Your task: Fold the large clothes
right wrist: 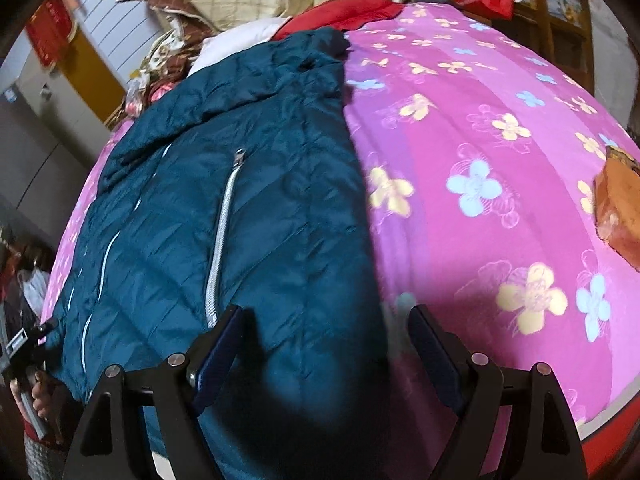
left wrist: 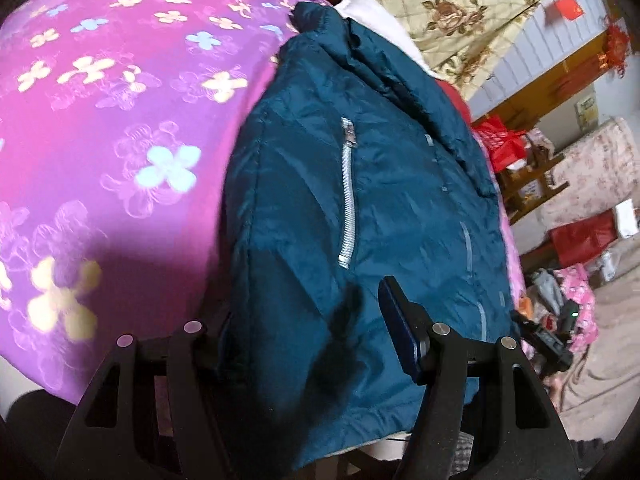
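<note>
Nearest the lenses, both grippers are seen parted and empty: left gripper [left wrist: 304, 320] and right gripper [right wrist: 324, 344] each straddle the hem of the teal jacket [left wrist: 360, 200], whose long axis runs toward twelve o'clock on the pink bedspread [right wrist: 500, 140]. Neither is clearly nearer. No writing can be read.

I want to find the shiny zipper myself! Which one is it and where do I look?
Start with the big pink flowered bedspread that covers the bed. On it lies a dark teal puffy jacket, spread flat. The zipper is the short silvery strip running slantwise across the jacket's middle; it is bright and toothed, unlike the thin pale blue lines beside it.
</note>
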